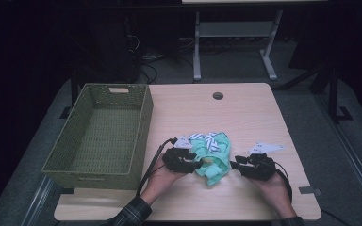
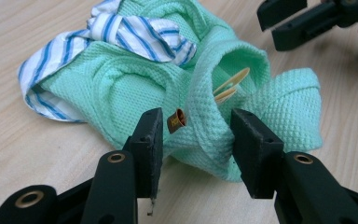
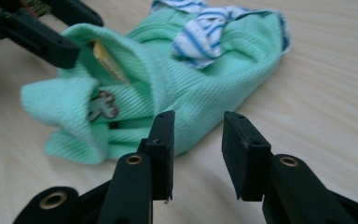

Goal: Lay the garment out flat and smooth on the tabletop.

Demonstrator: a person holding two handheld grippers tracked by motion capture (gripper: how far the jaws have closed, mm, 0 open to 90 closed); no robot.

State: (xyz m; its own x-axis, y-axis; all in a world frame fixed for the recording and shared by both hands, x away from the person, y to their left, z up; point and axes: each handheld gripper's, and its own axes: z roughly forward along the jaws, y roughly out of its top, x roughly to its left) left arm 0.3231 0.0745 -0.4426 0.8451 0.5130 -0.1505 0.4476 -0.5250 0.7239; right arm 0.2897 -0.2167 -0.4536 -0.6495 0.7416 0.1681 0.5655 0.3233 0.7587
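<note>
Green knit garment (image 1: 213,160) crumpled on the worktop (image 1: 245,117), near the front edge, between the two tools. Striped blue-white fabric (image 1: 206,139) tucked into its far side. Small brown tag (image 2: 176,121) and tan label (image 2: 230,84) visible on the garment in the left gripper view.

Left tool (image 1: 194,164) at the garment's left edge, jaws spread, a fold of green knit sitting between them; right jaw against the fabric, left jaw just beside it, not clamped. Right tool (image 1: 234,165) just beside the garment's right edge, jaws apart, bare worktop between them, fabric just beyond the tips; contact not evident in the right gripper view. Small brown-and-white figure patch (image 3: 102,106) seen on a fold there.

Woven green basket (image 1: 143,122) on the worktop's left side, well apart from the garment. Round cable hole (image 1: 218,96) near the worktop's far edge. Both hands gripping the tools from the bottom of the high view, plaid sleeve (image 1: 133,213) on the left arm.
</note>
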